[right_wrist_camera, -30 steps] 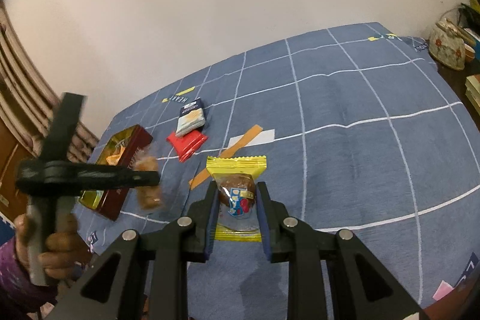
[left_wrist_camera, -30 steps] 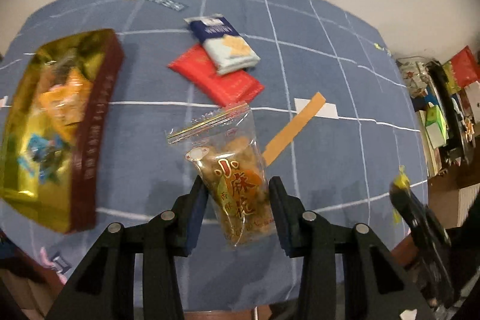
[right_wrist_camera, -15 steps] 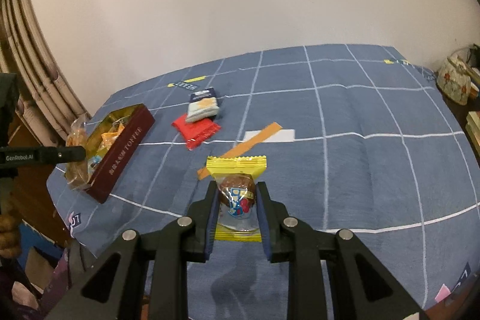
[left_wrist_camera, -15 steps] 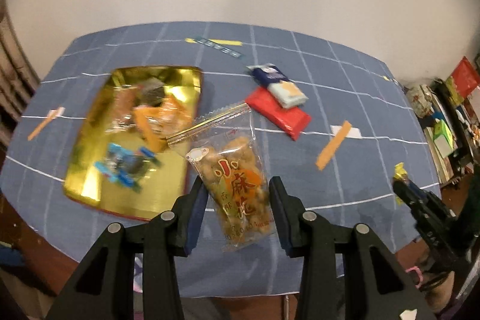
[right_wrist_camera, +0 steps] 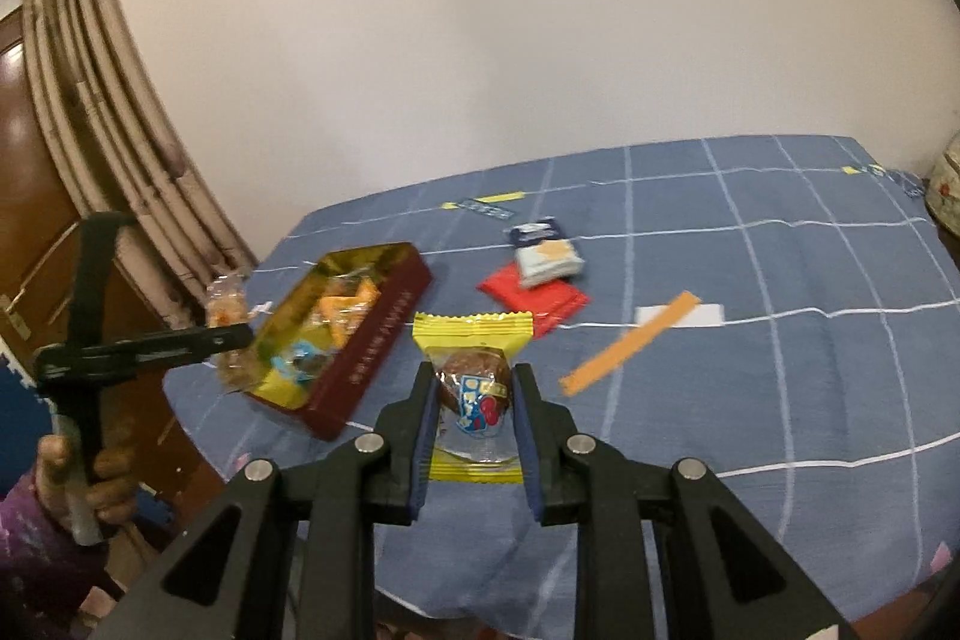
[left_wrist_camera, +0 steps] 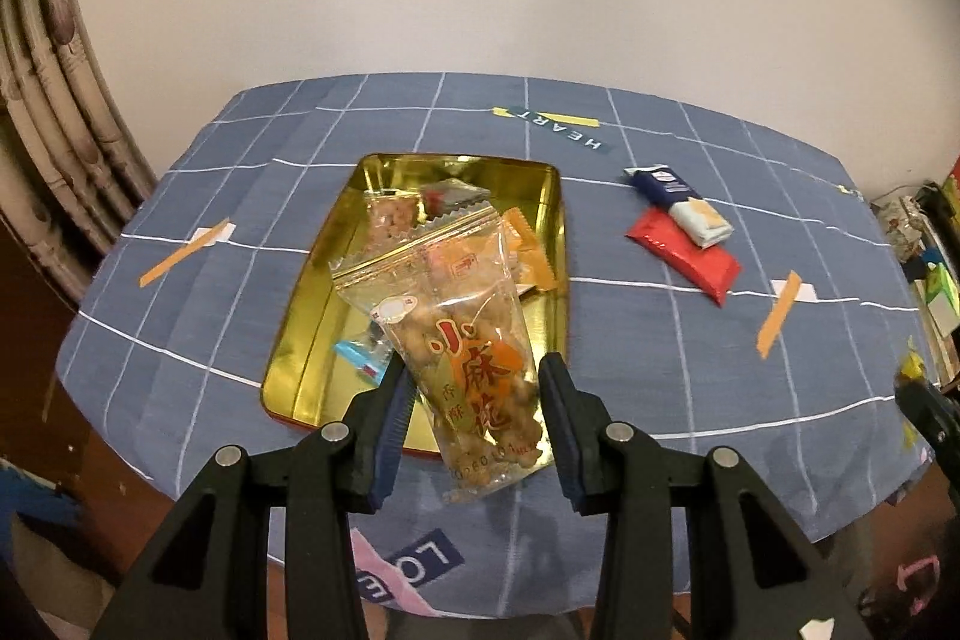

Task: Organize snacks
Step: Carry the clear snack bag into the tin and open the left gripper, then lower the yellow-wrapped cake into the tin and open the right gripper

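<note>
Counter (left_wrist_camera: 690,340), round, under a blue cloth with a white grid, orange tape strips stuck here and there.

Gold tin (left_wrist_camera: 555,220), rectangular, dark red outer wall, sits left of centre on the cloth. Several small wrapped snacks lie inside it, orange and blue wrappers among them.

Red packet (left_wrist_camera: 690,259) flat on the cloth to the right of the tin; blue-and-white cracker packet (left_wrist_camera: 684,205) lies across its far end, touching it.

Left gripper (left_wrist_camera: 477,400): jaws partly closed, clamped on the lower sides of a clear bag of fried dough twists (left_wrist_camera: 456,334) with orange lettering. The bag hangs above the near end of the tin, zip end pointing away.

Right gripper (right_wrist_camera: 471,415): jaws nearly closed, pinching a yellow-edged wrapped cake (right_wrist_camera: 474,388), held up off the cloth, near the tin's right side.

A hand (right_wrist_camera: 90,484) in a purple sleeve holds the left gripper's handle at the counter's edge.
</note>
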Motion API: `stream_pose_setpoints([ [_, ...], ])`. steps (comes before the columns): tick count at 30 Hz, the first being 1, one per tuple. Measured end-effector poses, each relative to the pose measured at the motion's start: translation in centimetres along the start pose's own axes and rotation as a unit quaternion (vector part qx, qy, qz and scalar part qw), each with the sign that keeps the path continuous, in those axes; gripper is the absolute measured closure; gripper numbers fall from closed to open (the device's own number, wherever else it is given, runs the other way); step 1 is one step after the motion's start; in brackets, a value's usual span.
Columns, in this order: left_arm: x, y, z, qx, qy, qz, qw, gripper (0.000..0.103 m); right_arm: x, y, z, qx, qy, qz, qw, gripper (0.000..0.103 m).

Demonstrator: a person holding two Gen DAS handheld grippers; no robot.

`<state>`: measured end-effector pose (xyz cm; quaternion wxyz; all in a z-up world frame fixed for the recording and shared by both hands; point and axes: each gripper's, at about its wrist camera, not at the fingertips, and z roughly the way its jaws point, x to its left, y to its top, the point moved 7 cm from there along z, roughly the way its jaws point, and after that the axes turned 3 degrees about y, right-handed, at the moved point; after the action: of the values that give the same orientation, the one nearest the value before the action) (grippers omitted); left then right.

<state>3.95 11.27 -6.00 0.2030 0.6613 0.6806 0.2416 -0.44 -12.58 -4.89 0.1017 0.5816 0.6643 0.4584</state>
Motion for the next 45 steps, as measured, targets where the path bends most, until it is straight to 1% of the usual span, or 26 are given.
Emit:
stream_pose_setpoints([
  [4,0.9,-0.2,0.8,-0.002,0.002,-0.006,1.0000,0.065,1.1,-1.2,0.5,0.007,0.001,-0.018,1.000,0.079],
  [8,1.6,-0.5,1.8,0.004,0.011,-0.010,0.9999,0.065,0.6,-2.0,0.4,0.013,-0.007,-0.023,1.000,0.079],
  [15,2.5,-0.8,3.2,0.011,0.022,-0.013,0.9996,0.065,-0.7,-2.4,0.4,0.015,-0.014,-0.016,1.000,0.079],
  [21,3.3,-1.0,4.4,0.024,0.023,-0.022,0.9992,0.064,-0.5,-2.7,0.8,0.023,-0.012,-0.022,0.999,0.079],
  [30,3.8,-0.5,4.6,0.017,0.028,-0.026,0.9991,0.066,-0.6,-3.0,1.5,0.033,-0.010,-0.020,0.999,0.079],
  [31,3.9,-0.4,4.7,0.019,0.025,-0.028,0.9991,0.068,-0.6,-3.0,1.6,0.034,-0.009,-0.020,0.999,0.079],
  [33,4.5,-0.3,4.7,0.023,0.017,-0.041,0.9988,0.069,-0.5,-3.1,1.6,0.035,-0.008,-0.021,0.999,0.079],
  [39,6.5,0.0,4.9,0.026,0.022,-0.072,0.9968,0.069,-0.5,-3.2,1.8,0.038,-0.005,-0.021,0.999,0.079],
  [43,6.8,-0.1,5.0,0.029,0.033,-0.072,0.9964,0.069,-0.3,-3.2,2.0,0.042,0.002,-0.018,0.999,0.079],
  [45,6.9,0.0,4.9,0.030,0.032,-0.071,0.9965,0.069,0.1,-3.1,2.1,0.045,0.008,-0.016,0.999,0.079],
])
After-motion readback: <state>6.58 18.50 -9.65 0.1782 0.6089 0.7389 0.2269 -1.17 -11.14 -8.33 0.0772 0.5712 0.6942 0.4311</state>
